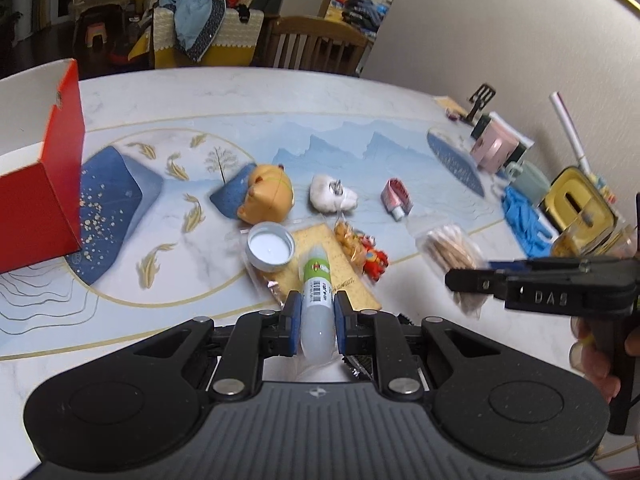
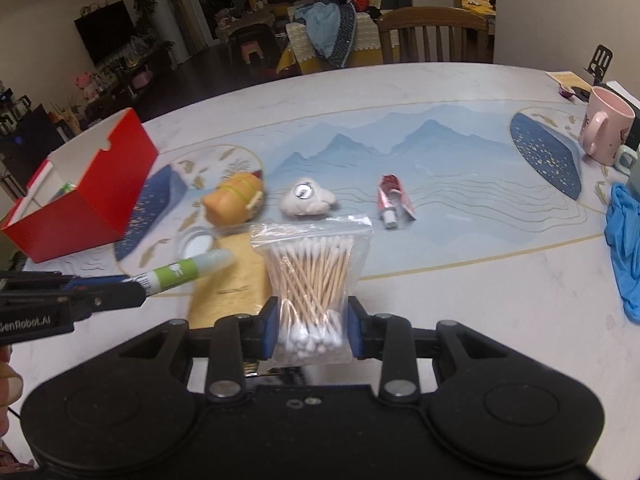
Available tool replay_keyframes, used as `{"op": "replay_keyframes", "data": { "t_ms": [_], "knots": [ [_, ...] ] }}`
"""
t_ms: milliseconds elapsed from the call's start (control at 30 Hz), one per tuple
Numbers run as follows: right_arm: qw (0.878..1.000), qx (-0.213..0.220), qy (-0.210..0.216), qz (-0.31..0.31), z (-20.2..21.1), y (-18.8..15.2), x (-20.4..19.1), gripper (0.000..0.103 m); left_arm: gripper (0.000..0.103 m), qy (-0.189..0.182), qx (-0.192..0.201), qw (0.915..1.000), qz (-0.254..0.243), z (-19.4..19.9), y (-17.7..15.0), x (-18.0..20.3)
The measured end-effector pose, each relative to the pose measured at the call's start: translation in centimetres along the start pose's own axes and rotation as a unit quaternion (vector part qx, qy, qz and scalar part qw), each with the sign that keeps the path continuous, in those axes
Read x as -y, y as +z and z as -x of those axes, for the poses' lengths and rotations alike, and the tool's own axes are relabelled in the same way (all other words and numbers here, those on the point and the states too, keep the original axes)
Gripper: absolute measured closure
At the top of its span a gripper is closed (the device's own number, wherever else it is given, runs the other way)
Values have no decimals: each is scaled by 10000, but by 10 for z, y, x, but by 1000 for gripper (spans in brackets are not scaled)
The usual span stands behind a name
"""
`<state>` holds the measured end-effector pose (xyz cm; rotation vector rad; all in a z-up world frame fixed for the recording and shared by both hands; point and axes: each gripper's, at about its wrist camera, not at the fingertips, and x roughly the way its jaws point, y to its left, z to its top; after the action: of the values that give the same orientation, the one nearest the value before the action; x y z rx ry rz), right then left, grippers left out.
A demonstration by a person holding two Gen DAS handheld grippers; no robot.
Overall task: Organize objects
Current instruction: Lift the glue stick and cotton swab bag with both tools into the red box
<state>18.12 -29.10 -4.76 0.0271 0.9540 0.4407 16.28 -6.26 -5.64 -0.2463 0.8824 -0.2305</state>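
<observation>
My left gripper (image 1: 316, 312) is shut on a clear glue tube (image 1: 316, 280) with a green label, held above the table. In the right wrist view this tube (image 2: 184, 272) sticks out from the left gripper (image 2: 100, 296). My right gripper (image 2: 312, 320) is shut on a clear bag of cotton swabs (image 2: 310, 272), also lifted. The open red box (image 2: 100, 192) stands at the left. On the mat lie an orange toy (image 2: 234, 200), a white plush (image 2: 306, 200), a pink tube (image 2: 390, 200), a white lid (image 1: 270, 246), snack packets (image 1: 360, 248) and a yellow card (image 2: 236, 280).
A pink mug (image 2: 606, 132) and a blue glove (image 2: 628, 248) sit at the table's right edge, with a yellow tin (image 1: 576, 208) by the wall. A wooden chair (image 2: 434, 32) stands behind the far edge.
</observation>
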Motion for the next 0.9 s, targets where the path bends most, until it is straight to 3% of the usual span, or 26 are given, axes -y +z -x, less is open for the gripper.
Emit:
{"op": "replay_keyframes", "data": {
  "t_ms": [467, 900],
  "knots": [
    [9987, 134, 252, 433, 12, 21, -57, 70, 87, -72, 749, 9961, 456, 51, 29, -41],
    [9906, 277, 694, 1148, 2, 70, -151, 70, 87, 347, 1399, 9881, 532, 113, 64, -108]
  ]
}}
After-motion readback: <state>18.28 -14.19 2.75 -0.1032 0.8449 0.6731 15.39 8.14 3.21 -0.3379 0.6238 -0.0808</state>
